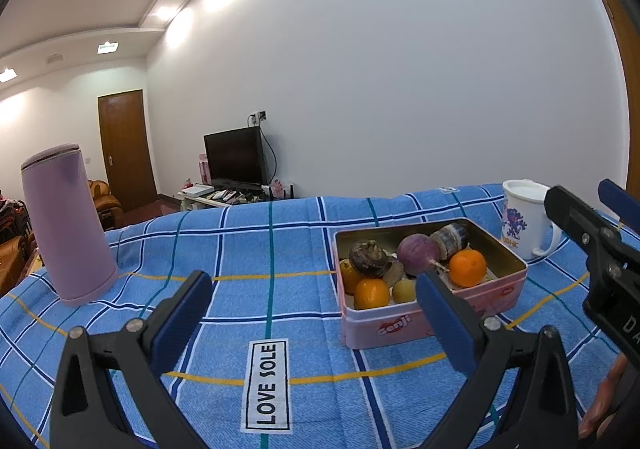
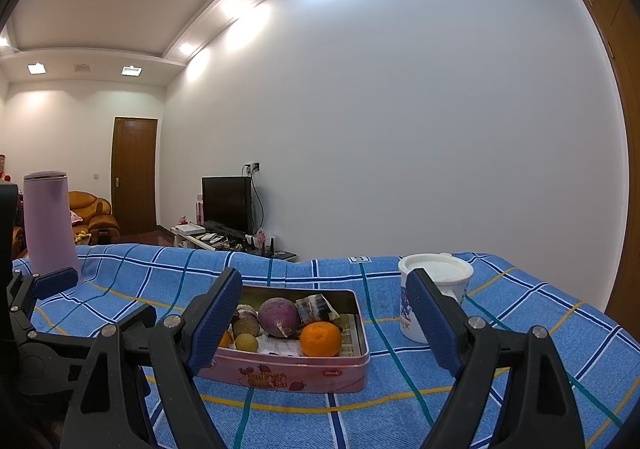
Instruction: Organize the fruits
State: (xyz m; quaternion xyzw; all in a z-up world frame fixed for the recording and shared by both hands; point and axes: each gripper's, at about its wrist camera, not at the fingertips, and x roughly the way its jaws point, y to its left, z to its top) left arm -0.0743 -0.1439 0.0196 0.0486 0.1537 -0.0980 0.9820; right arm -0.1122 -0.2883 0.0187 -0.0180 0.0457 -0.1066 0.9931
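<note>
A pink biscuit tin [image 2: 288, 373] sits open on a surface draped with a blue checked cloth [image 1: 248, 249], and serves here as the landmark. Inside the tin lie the fruits and roots: a large orange [image 2: 320, 339] near its front right corner, a round purple turnip [image 2: 279, 316] behind that orange, a small yellow-green fruit [image 2: 247, 342] left of the orange, a dark brownish tuber [image 1: 369, 258] toward the tin's left end, two more oranges [image 1: 371, 293] at the front left corner, and a striped dark chunk [image 2: 316, 307] leaning at the back right; what it is cannot be told.

To the right of the tin and slightly behind it stands a white lidded mug [image 1: 524, 221] with a purple print. Well to the left of the tin stands a tall lilac kettle [image 1: 66, 225]. A cloth label reading LOVE SOLE [image 1: 267, 385] lies in front of the tin, to its left.

The left gripper [image 1: 314, 313] hovers in front of the tin's left side, jaws spread wide with nothing between them. The right gripper [image 2: 326, 323] faces the tin from its front, jaws likewise released and empty, framing the tin. A fingertip [image 1: 604, 405] of the person shows at the right edge of the left wrist view.
</note>
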